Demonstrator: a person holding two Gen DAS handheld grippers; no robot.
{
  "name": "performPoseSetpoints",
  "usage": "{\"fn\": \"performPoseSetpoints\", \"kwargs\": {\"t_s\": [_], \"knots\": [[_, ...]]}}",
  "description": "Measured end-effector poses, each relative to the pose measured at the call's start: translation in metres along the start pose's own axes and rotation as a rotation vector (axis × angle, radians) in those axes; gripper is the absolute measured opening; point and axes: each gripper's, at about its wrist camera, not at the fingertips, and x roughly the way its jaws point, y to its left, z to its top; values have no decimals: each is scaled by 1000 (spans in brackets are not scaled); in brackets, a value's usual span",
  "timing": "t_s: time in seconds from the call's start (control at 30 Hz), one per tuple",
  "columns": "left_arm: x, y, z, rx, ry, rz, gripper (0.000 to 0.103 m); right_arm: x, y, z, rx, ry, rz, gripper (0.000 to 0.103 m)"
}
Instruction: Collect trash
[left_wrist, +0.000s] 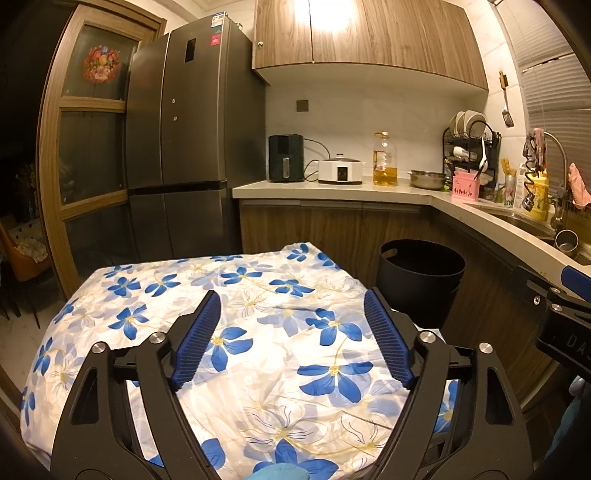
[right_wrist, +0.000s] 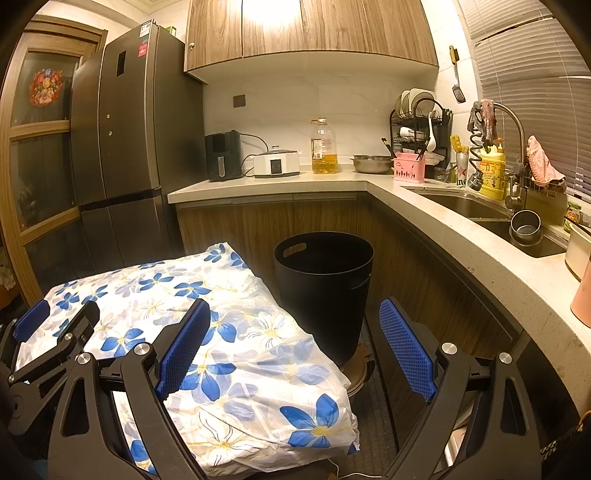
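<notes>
Few words can be read. On the can (left_wrist: 510, 192) by the sink at the far right, the white letters "ine" show on green; the right wrist view gives the same can (right_wrist: 461, 170) with "ine" again, the rest hidden. In the left wrist view the black body of the right gripper (left_wrist: 565, 295), at the right edge, bears "DA", cut off. Fridge stickers (left_wrist: 215, 40) and the oil bottle label (left_wrist: 381, 159) are too small to read
</notes>
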Motion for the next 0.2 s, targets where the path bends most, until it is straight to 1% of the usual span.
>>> {"fn": "performPoseSetpoints", "kwargs": {"t_s": [0.2], "knots": [[-1,4,1,-34,1,-7,81,1,0,1,6,2,2,90]]}}
